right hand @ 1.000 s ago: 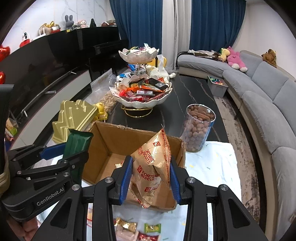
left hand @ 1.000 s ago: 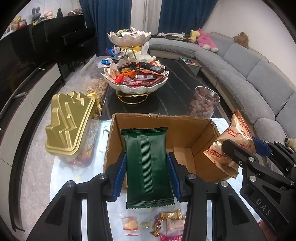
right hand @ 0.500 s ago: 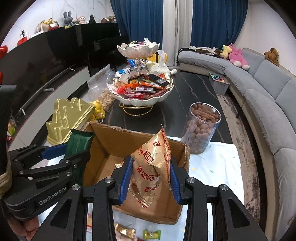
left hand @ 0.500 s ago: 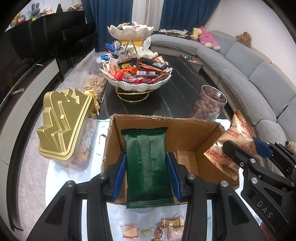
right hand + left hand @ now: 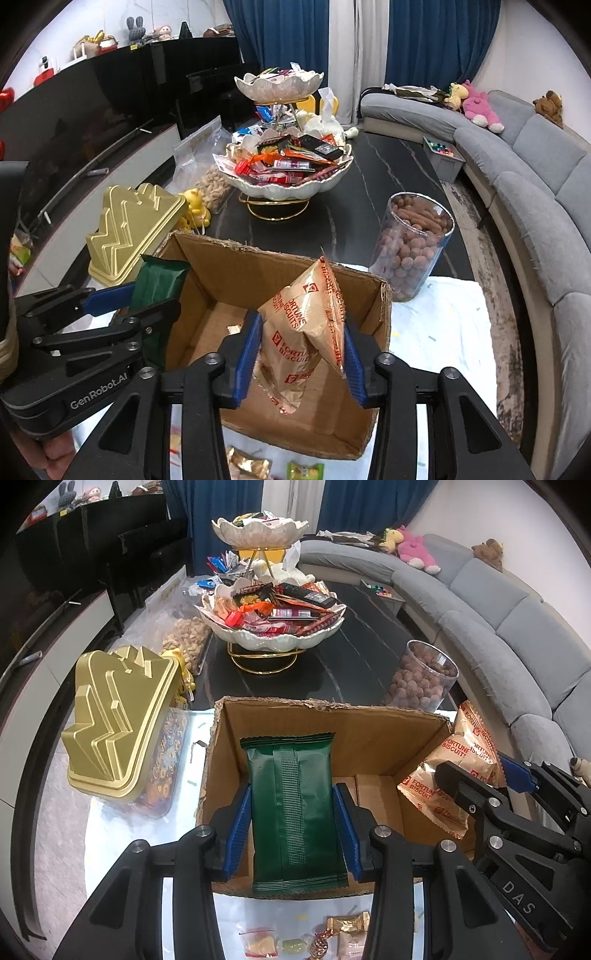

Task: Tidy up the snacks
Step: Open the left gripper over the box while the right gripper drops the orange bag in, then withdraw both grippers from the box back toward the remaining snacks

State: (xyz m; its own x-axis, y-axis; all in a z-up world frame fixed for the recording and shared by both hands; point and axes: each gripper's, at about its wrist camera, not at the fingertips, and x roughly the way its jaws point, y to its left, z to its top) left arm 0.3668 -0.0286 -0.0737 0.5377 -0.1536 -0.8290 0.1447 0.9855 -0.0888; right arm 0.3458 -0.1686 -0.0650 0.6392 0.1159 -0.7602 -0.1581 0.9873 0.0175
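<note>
My left gripper (image 5: 291, 812) is shut on a dark green snack packet (image 5: 293, 805) and holds it over the left half of an open cardboard box (image 5: 325, 710). My right gripper (image 5: 301, 343) is shut on a golden Fortune Biscuits bag (image 5: 306, 325) over the box's right half (image 5: 266, 266). The biscuit bag also shows in the left wrist view (image 5: 454, 771), and the green packet in the right wrist view (image 5: 155, 284). Small wrapped candies (image 5: 328, 938) lie on the white cloth in front of the box.
A gold tree-shaped tin (image 5: 114, 720) stands left of the box. A clear jar of brown nuts (image 5: 410, 243) stands at its right. A two-tier white snack bowl (image 5: 269, 627) sits behind on the dark table, with a bag of peanuts (image 5: 184, 642) beside it. A grey sofa (image 5: 535, 177) curves at right.
Both grippers have moved forward with their packets, from in front of the box to over its opening. The box now looks closer and larger.
</note>
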